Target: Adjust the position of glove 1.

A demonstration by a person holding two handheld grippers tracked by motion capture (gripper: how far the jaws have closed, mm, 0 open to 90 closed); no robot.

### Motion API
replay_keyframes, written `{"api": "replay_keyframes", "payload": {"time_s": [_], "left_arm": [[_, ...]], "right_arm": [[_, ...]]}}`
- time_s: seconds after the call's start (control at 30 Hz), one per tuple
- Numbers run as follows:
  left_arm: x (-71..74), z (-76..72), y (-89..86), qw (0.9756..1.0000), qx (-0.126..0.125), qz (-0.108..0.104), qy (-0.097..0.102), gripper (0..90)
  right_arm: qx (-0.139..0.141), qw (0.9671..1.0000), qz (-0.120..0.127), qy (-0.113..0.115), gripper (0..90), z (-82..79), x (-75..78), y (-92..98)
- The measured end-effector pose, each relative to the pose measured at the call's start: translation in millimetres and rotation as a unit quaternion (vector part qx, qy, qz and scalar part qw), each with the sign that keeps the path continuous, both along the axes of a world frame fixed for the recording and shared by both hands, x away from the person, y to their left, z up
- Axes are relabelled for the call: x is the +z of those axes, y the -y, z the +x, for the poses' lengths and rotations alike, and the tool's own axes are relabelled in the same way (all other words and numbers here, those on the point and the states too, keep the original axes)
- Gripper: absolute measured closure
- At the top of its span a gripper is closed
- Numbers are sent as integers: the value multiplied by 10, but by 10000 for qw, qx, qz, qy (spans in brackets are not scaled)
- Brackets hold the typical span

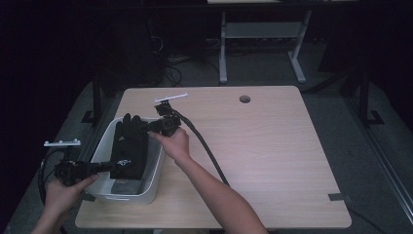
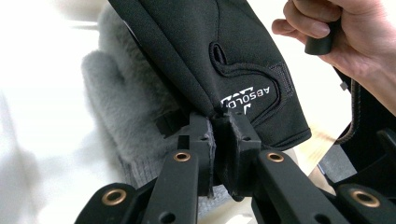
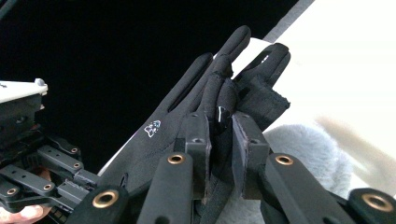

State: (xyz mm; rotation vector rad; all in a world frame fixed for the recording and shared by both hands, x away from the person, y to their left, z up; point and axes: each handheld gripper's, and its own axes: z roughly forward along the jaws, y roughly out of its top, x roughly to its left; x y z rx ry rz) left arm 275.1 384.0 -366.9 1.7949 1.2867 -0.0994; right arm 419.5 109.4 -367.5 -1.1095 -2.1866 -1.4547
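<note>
A black glove point(image 1: 129, 146) with white lettering hangs stretched over a white bin point(image 1: 153, 183) at the table's left edge. My left gripper point(image 1: 113, 166) is shut on the glove's cuff point(image 2: 243, 88), its jaws pinching the fabric just below the lettering. My right gripper point(image 1: 148, 127) is shut on the glove's fingers point(image 3: 224, 100) at the far end. A grey fuzzy glove point(image 2: 126, 102) lies in the bin beneath the black one; the right gripper view has it as the grey fuzzy glove point(image 3: 308, 158) behind the jaws.
The wooden table point(image 1: 263, 146) has a round cable hole point(image 1: 245, 99) near its far edge. A black cable point(image 1: 204, 146) trails from my right gripper across the table. Beyond the table stand a desk frame and dark floor.
</note>
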Motion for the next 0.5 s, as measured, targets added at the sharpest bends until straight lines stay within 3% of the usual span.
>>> {"api": "replay_keyframes", "payload": {"time_s": [0.27, 0.5], "left_arm": [[-101, -31, -41, 9998, -44, 14, -213, 825], [-191, -37, -77, 9993, -88, -29, -370, 823]], "right_arm": [[39, 9997, -72, -218, 779, -13, -194, -64], [97, 9992, -296, -238, 773, -22, -277, -106]]}}
